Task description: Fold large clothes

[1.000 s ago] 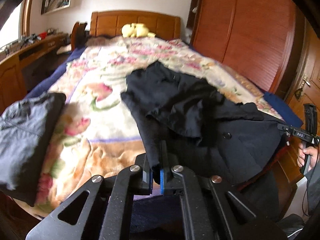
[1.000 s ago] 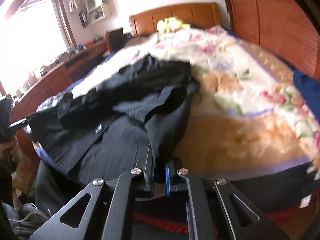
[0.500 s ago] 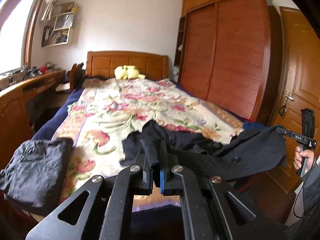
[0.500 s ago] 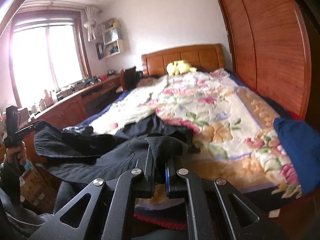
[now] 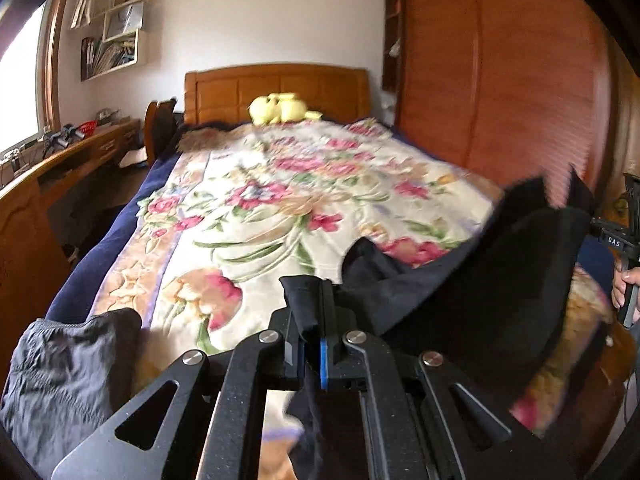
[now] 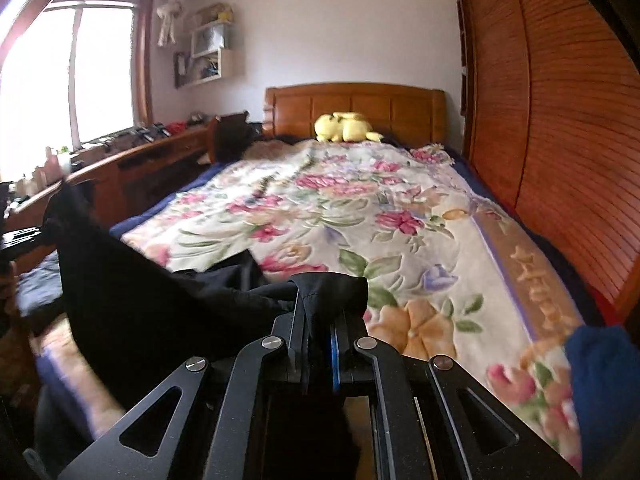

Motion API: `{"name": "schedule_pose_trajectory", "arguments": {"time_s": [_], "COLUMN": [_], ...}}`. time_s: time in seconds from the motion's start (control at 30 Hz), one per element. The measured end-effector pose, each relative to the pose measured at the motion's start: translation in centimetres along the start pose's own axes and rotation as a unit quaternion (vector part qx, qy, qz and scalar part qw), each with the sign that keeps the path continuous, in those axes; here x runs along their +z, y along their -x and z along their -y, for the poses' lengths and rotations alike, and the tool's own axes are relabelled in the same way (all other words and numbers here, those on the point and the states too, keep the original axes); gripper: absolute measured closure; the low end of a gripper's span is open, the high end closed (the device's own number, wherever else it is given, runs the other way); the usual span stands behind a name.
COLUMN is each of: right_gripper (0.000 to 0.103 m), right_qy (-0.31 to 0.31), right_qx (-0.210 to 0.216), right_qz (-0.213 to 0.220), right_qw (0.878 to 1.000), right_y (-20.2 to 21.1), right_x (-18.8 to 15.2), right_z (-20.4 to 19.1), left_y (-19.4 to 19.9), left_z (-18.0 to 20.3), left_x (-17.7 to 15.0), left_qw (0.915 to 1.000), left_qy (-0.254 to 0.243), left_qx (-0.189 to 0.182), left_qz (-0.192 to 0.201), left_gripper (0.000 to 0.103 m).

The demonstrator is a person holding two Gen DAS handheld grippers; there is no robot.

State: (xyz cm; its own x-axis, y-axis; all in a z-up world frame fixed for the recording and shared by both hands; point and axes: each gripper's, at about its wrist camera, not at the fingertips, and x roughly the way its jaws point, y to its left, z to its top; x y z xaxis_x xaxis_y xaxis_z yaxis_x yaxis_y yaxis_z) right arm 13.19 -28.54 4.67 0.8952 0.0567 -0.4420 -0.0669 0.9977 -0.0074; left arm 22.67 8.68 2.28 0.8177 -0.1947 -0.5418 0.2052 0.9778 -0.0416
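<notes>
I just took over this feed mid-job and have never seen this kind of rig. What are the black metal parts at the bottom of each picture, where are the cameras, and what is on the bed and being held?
There is no robot here. A person holds a two-finger gripper in each hand, and each gripper carries a fisheye camera looking forward along its fingers. The black parts at the bottom are those grippers: the left gripper in one view, the right gripper in the other. Each view also catches the other gripper at its edge.

Both are shut on the same black garment, stretched between them above the foot of the bed, which has a floral blanket. A dark grey garment lies at the near left corner, a yellow plush toy sits by the headboard, and a blue cloth shows at the right view's edge.
</notes>
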Motion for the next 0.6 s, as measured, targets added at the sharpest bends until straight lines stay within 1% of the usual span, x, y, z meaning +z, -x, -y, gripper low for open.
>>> {"name": "schedule_pose_trajectory", "arguments": {"time_s": [0.03, 0.1, 0.13, 0.17, 0.27, 0.37, 0.43, 0.5, 0.57, 0.6], "right_gripper": [0.096, 0.096, 0.096, 0.096, 0.096, 0.096, 0.095, 0.091, 0.088, 0.083], "right_qy": [-0.004, -0.009, -0.009, -0.01, -0.006, -0.007, -0.009, -0.006, 0.005, 0.007], "right_qx": [-0.001, -0.004, -0.009, -0.011, -0.016, -0.014, -0.008, -0.004, -0.011, -0.018], "right_qz": [-0.005, -0.019, -0.025, -0.033, -0.046, -0.051, -0.061, -0.079, -0.091, -0.094], "right_qw": [1.0, 1.0, 1.0, 0.999, 0.999, 0.999, 0.998, 0.997, 0.996, 0.995], "right_y": [-1.7, -5.1, -6.2, -8.1, -11.9, -14.0, -16.7, -18.1, -18.8, -19.2], "right_x": [0.5, 1.1, 1.1, 1.0, 1.7, 2.1, 2.6, 2.4, 2.1, 2.1], "right_z": [-0.1, -0.2, -0.5, -0.5, -1.0, -1.5, -0.9, -1.2, -1.4, -1.2], "left_y": [-1.2, -4.7, -5.6, -7.1, -10.4, -12.5, -13.4, -13.8, -13.9, -13.9], "left_z": [-0.1, -0.9, -1.0, -1.4, -1.9, -2.1, -2.0, -1.7, -1.5, -1.4], "left_x": [0.1, 0.3, 0.2, 0.2, 0.1, 0.0, -0.4, -0.9, -1.6, -1.9], "left_qw": [1.0, 0.9996, 0.9993, 0.9989, 0.998, 0.9969, 0.9961, 0.9956, 0.9946, 0.9943], "left_qy": [0.002, 0.008, 0.011, 0.01, 0.0, -0.005, -0.011, -0.019, -0.026, -0.029], "left_qx": [0.004, 0.008, 0.008, 0.008, 0.018, 0.015, 0.01, 0.005, 0.004, 0.002], "left_qz": [-0.006, -0.028, -0.036, -0.045, -0.061, -0.077, -0.087, -0.092, -0.1, -0.103], "left_gripper": [0.098, 0.098, 0.098, 0.098, 0.098, 0.098, 0.098, 0.098, 0.097, 0.096]}}
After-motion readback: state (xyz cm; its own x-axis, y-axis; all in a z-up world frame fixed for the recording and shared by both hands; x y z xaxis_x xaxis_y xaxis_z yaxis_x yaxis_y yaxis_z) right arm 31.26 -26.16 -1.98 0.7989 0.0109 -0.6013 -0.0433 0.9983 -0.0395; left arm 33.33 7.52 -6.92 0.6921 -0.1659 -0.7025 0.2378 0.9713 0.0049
